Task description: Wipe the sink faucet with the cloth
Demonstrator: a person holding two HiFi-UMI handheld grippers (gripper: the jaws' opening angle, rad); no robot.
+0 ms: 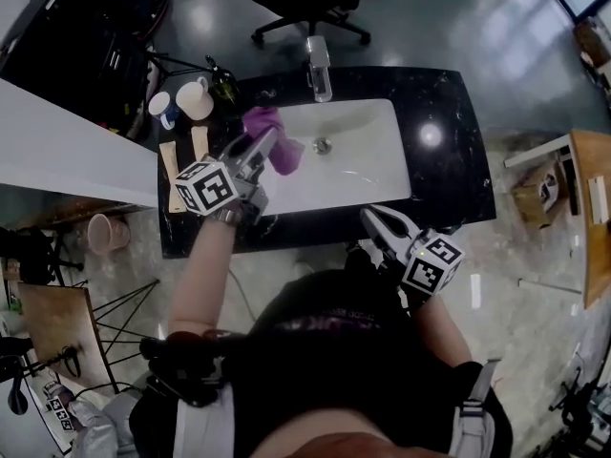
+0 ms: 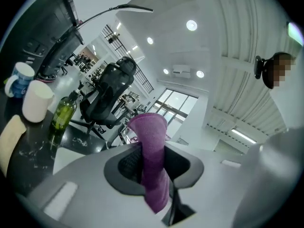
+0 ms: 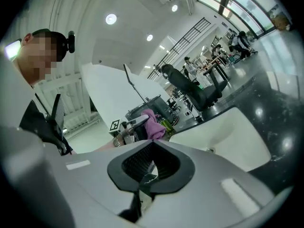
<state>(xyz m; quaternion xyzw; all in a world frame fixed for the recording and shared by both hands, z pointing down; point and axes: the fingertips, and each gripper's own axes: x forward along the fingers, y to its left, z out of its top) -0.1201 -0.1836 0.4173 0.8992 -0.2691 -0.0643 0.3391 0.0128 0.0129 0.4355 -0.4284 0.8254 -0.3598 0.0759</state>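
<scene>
A: Black and glossy, that counter [image 1: 449,160]. Where does it lie?
B: Under and ahead of both tools. The white sink [image 1: 377,179] is set into it, with its near rim just ahead of the right tool [image 1: 370,218].
A: And how does that tool stand?
B: Its jaws are pressed together with nothing between them. It sits at the counter's near edge and points toward the basin.
A: The left tool [image 1: 262,147]?
B: It is over the sink's left end, its jaws pinching the purple cloth [image 1: 284,154]. The cloth sticks out beyond the tips and trails back between the jaws.
A: The faucet [image 1: 319,70]?
B: It stands at the sink's far rim, ahead of the left tool and off to its right, apart from the cloth.
A: Anything smaller?
B: A green bottle [image 2: 64,113], a cream cup [image 1: 196,98] and a blue-and-white mug [image 1: 162,108] are on the counter, ahead of the left tool and to its left.
</scene>
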